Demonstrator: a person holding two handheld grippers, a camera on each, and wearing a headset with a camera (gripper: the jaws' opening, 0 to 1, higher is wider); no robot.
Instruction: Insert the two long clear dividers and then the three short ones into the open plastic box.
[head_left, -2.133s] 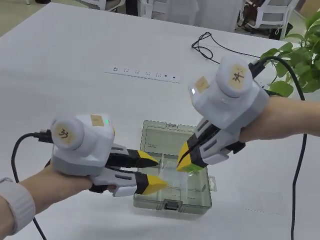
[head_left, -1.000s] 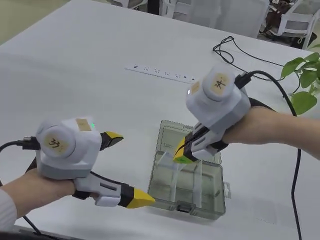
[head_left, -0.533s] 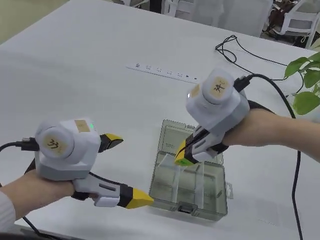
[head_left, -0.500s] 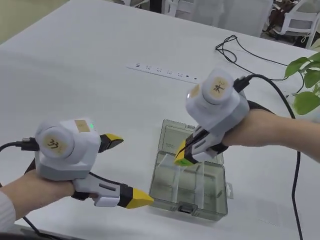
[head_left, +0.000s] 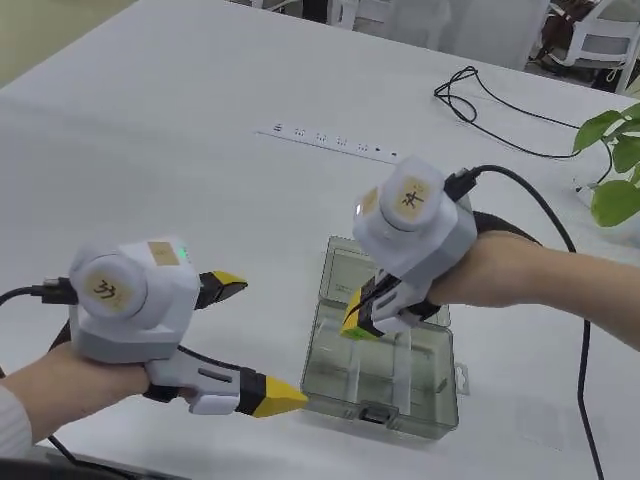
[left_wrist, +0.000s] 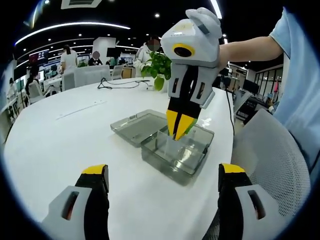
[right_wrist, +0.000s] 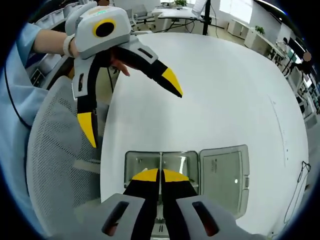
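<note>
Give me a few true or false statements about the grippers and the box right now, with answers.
The left gripper has its jaws wide open. True.
The lid of the plastic box is closed. False: it lies folded open behind the box.
The right gripper is above the box with jaws together. True.
The left gripper reaches into the box. False: it is held beside the box, apart from it.
A power strip lies on the table beyond the box. True.

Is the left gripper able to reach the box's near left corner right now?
Probably yes: the left gripper is open just beside the box, nothing lying between them, and the right gripper sits over the box's middle, not that corner.
</note>
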